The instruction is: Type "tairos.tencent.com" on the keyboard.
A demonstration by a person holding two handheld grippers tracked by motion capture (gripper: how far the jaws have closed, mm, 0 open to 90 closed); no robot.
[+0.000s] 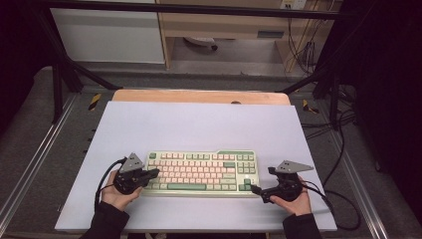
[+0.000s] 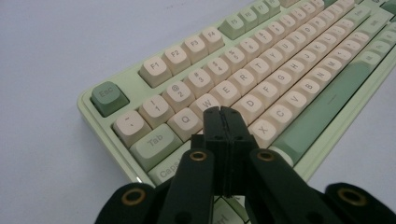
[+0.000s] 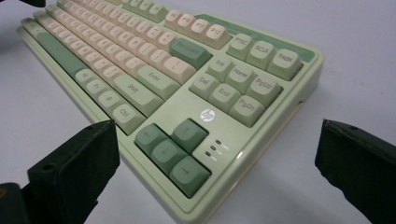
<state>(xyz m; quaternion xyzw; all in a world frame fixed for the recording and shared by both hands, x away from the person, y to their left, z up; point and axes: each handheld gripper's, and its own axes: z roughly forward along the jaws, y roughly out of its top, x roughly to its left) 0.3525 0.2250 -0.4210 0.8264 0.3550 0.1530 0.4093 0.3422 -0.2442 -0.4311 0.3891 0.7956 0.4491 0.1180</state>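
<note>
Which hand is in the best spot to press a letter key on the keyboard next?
Probably left. The left gripper is shut into one narrow tip right over the letter keys of the keyboard. The right gripper is open wide at the arrow-key corner, beside the letters.

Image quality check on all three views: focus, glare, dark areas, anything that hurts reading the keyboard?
High view: even light on the white table top, surroundings fall to black, keyboard legends too small to read. Left gripper view: near keys sharp, far rows soften; shut left gripper is dark but crisp. Right gripper view: mild softness, small highlights on the case edge; open right gripper pads nearly featureless black.
</note>
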